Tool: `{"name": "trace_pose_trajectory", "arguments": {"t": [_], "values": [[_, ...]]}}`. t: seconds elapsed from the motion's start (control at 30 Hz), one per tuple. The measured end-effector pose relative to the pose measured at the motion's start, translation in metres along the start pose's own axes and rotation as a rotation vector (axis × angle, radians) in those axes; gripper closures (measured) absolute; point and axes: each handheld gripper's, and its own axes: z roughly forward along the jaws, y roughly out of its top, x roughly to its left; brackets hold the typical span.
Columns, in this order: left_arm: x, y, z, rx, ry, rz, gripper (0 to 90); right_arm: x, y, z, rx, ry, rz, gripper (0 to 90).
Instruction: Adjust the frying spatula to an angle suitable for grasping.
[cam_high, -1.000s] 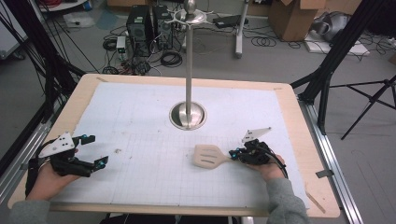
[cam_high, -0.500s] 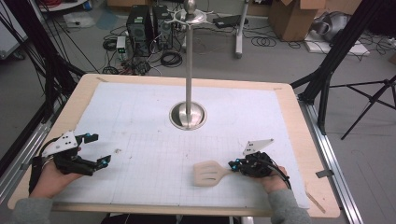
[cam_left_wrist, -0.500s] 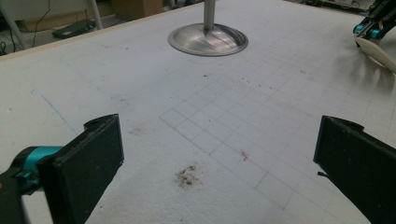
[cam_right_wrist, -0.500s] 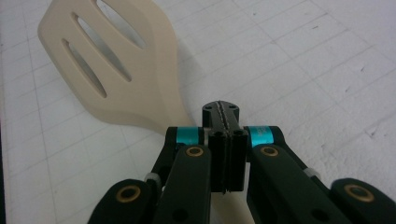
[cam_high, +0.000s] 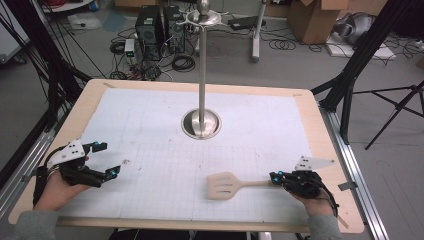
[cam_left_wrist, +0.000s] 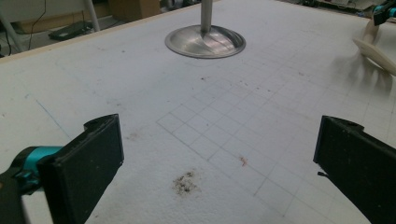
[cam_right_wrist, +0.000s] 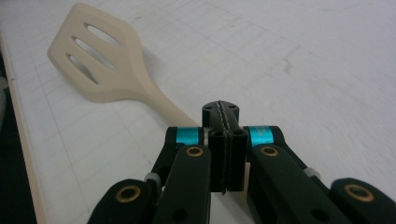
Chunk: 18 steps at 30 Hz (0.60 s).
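Observation:
A cream slotted spatula (cam_high: 226, 184) lies flat on the white gridded mat (cam_high: 165, 165), its head to the left and its handle running right. My right gripper (cam_high: 274, 176) sits at the handle's end with its jaws pressed together. In the right gripper view the spatula (cam_right_wrist: 105, 63) runs toward my right gripper (cam_right_wrist: 220, 109) and passes under its left side; no gap shows between the pads. Far to the left, my left gripper (cam_high: 109, 158) rests low over the mat, open with nothing in it. The left gripper view shows its wide-apart pads (cam_left_wrist: 91, 161) over bare mat.
A tall metal pole (cam_high: 201, 75) rises from a round steel base (cam_high: 201, 123) at mid-table; the base (cam_left_wrist: 205, 42) also shows in the left gripper view. The wooden table edge (cam_high: 200, 224) runs close below both hands. Cables, boxes and tripod legs lie beyond the table.
My right gripper came toward the near edge with the spatula, then drew off to the right while the spatula stayed, so more of the handle shows. The left gripper stayed put.

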Motion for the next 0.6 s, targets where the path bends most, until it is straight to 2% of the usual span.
{"name": "trace_pose_trajectory", "arguments": {"t": [0.1,0.27,0.43,0.6], "values": [[0.0,0.001,0.002,0.0,-0.004,0.001,2.0,-0.003,-0.015,-0.015,-0.024,-0.028,0.046,90.0],[-0.001,0.002,0.006,0.002,-0.012,0.004,2.0,-0.005,-0.03,-0.029,-0.027,-0.045,0.074,90.0],[0.0,0.003,0.009,0.003,-0.018,0.003,2.0,-0.005,-0.038,-0.035,-0.001,-0.056,0.081,90.0],[0.0,0.003,0.011,0.002,-0.023,0.002,2.0,-0.009,-0.049,-0.035,0.081,-0.109,0.091,90.0]]}}
